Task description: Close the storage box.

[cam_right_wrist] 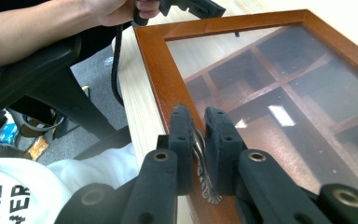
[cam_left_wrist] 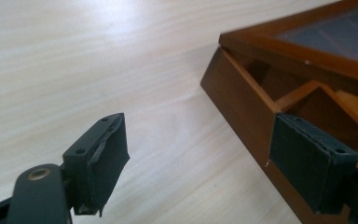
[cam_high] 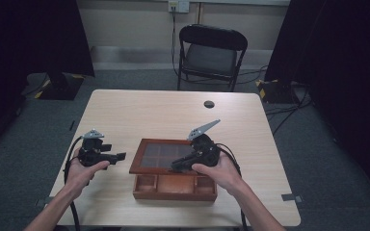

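While the right gripper point(cam_right_wrist: 198, 154) is pinching a small metal clasp point(cam_right_wrist: 204, 179) on the box lid point(cam_high: 147, 144) (glass-paned), the left gripper point(cam_left_wrist: 200, 161) is hanging with jaws apart beside the wooden box point(cam_left_wrist: 235, 100).

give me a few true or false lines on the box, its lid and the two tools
1. The right tool is shut on a small metal handle at the lid's front edge. True.
2. The lid is solid wood throughout. False: it is a wooden frame round a see-through pane, with compartments showing beneath.
3. The left tool is clamped on the wooden box. False: its jaws stand apart with nothing between them, beside the box's corner.
4. The lid is lifted off the box's front compartments. True.
5. A folding chair stands on the table. False: it stands on the floor beyond it.
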### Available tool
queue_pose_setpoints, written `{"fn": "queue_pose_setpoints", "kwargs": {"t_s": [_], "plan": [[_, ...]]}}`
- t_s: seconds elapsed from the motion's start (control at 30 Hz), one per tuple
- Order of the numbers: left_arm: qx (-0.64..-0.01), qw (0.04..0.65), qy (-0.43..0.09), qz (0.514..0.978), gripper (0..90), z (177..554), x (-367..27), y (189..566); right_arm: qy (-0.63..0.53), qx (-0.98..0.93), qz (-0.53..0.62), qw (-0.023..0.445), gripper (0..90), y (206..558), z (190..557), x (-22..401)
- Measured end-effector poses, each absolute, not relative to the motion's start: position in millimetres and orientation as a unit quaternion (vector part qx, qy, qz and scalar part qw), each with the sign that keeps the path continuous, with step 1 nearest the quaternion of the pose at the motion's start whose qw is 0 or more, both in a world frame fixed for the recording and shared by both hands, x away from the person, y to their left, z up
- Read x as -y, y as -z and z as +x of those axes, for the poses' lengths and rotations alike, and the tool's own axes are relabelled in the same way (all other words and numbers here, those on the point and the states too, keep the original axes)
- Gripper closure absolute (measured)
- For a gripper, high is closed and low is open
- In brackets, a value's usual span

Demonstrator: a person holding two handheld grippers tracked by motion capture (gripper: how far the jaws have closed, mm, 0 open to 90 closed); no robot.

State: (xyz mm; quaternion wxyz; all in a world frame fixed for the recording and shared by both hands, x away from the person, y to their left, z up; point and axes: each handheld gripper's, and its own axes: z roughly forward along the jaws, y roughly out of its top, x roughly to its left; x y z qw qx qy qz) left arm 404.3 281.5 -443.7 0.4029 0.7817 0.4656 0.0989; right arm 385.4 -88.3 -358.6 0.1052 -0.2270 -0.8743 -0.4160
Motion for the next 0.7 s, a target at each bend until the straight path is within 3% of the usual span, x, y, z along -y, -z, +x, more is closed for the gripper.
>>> {"fn": "queue_pose_setpoints", "kwargs": {"t_s": [0.7], "plan": [[-0.467,0.392,-0.087,0.788,19.5,406,-278,449,0.38,0.893,-0.222,0.095,81.5,385,369,87]]}}
